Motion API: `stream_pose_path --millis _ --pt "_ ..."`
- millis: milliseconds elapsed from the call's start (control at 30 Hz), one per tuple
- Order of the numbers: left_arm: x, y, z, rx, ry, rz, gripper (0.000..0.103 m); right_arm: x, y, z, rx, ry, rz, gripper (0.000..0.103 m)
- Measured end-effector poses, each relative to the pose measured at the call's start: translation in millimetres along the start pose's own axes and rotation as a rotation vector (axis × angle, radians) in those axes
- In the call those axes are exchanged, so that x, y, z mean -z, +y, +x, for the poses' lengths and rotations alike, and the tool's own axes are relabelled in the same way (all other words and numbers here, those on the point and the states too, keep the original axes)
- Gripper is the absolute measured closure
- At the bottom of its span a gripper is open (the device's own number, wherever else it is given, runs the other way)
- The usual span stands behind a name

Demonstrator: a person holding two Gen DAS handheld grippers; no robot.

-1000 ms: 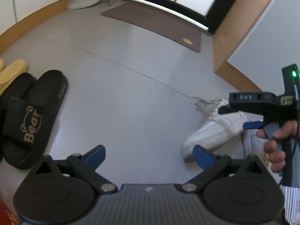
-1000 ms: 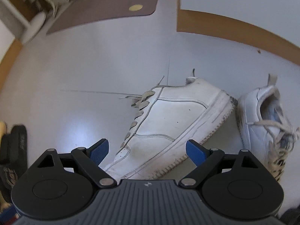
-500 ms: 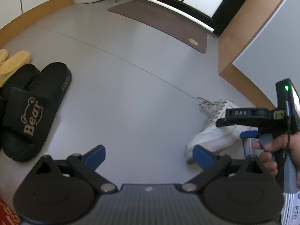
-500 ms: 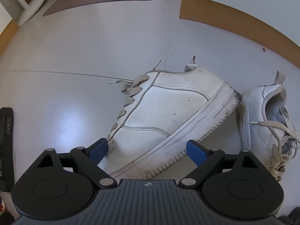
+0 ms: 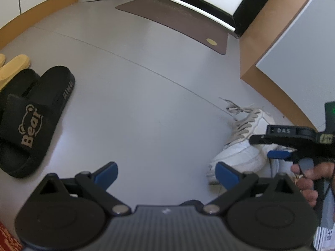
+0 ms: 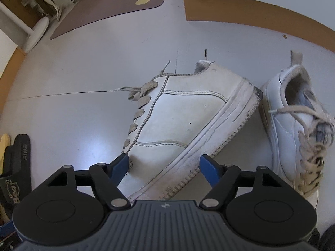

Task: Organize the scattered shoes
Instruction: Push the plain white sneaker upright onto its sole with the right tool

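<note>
- The right hand-held gripper [image 6: 163, 165] points steeply down over a white sneaker [image 6: 184, 125] that lies tipped on its side on the grey floor [image 6: 83, 73], laces to the left and sole to the right
- Its blue fingertips [image 6: 120, 164] sit either side of the sneaker's toe end, the left one right at the leather by the lowest lace, the right one just off the ribbed sole edge; the jaws are closing with the shoe between them, and no firm grip shows yet
- A second white sneaker [image 6: 293, 121] stands upright just beside the first one's heel, its loose laces spilling toward the near edge of the right wrist view
- The left hand-held gripper [image 5: 165, 171] hangs released over bare floor, jaws wide with nothing between them
- From the left wrist view, the person's hand [image 5: 309, 179] is seen wrapped round the right tool's handle, low over the tipped sneaker
- A black slide sandal [image 5: 31, 121] printed "Bear" lies well apart at the left, flat beside its partner, with a yellow slipper [image 5: 14, 64] just beyond them
- A brown doormat [image 5: 178, 18] lies in front of the doorway at the far end of the room
</note>
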State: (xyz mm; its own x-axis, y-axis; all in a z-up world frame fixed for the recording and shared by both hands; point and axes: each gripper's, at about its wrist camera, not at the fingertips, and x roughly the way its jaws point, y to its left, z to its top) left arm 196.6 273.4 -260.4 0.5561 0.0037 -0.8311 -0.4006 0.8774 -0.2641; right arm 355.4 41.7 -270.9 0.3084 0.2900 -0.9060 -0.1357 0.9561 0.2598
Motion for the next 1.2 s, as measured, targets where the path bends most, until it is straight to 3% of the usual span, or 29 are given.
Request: stream_pose_path --millis 633,833,1000,1200 --pt "3 -11 10 0.023 0.026 0.031 0.002 23 -28 -13 -0.027 -0.011 0.046 0.031" --pt "6 -12 12 0.030 0.036 0.030 0.002 33 -51 -20 -0.047 -0.068 0.124 0.034" --pt "9 -16 14 0.035 0.042 0.036 0.002 46 -63 -18 -0.070 -0.150 0.138 0.027" --pt "11 -21 20 0.039 0.057 0.043 0.002 44 -73 -13 -0.100 -0.142 0.159 0.024"
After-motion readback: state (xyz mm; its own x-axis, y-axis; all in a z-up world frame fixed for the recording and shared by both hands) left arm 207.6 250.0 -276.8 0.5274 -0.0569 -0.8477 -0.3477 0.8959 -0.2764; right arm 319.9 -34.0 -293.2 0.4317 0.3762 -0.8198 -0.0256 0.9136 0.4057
